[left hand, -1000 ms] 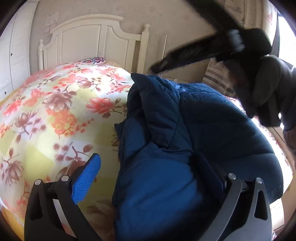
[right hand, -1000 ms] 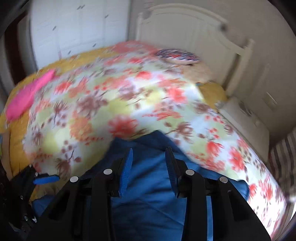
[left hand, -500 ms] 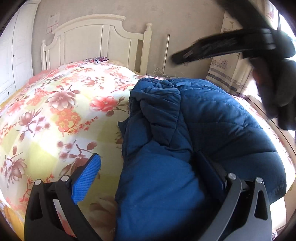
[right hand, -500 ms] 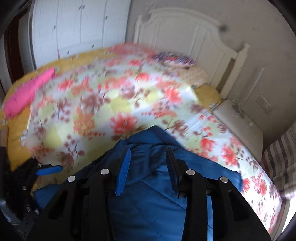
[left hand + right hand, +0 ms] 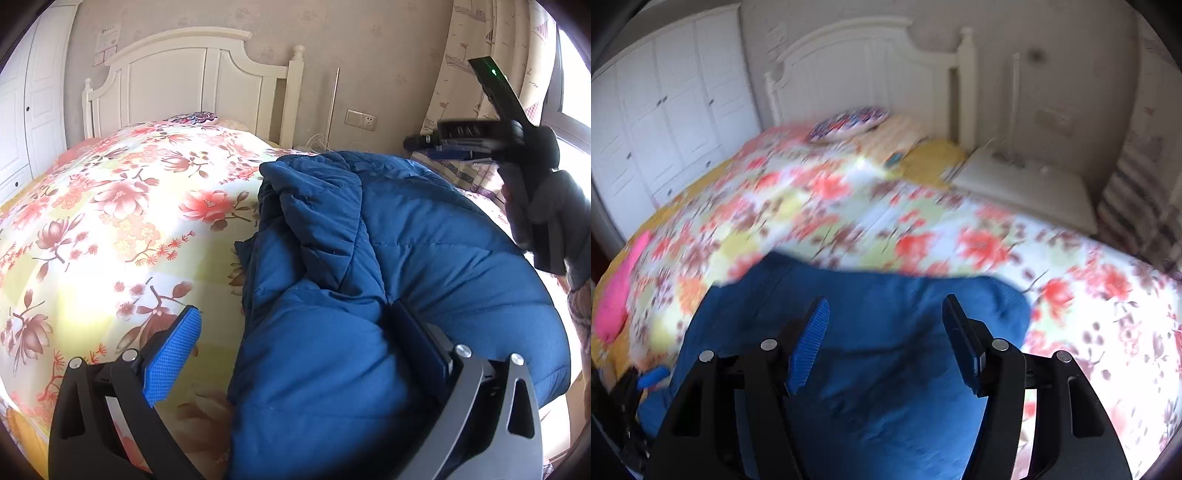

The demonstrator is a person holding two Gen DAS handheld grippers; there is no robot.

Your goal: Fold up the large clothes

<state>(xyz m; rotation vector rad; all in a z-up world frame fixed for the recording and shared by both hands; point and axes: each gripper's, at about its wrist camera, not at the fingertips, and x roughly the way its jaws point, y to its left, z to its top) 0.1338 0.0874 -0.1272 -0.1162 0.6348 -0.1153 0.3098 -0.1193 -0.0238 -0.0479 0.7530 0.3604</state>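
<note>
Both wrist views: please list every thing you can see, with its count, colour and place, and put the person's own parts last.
jacket: one, dark blue, padded, partly folded on the bed.
quilt: one, yellow and white with red flowers, covering the bed.
headboard: one, white, at the wall.
pillow: one, patterned, near the headboard.
pink cloth: one, at the bed's far edge from the jacket.
wardrobe: one, white, beside the bed.
bedside table: one, white, beside the headboard.
curtain: one, pale, patterned, by the window.
left gripper: black, blue pads, wide apart around a jacket fold.
right gripper: black, blue pads, jaws just opened, above the jacket, holding nothing.
</note>
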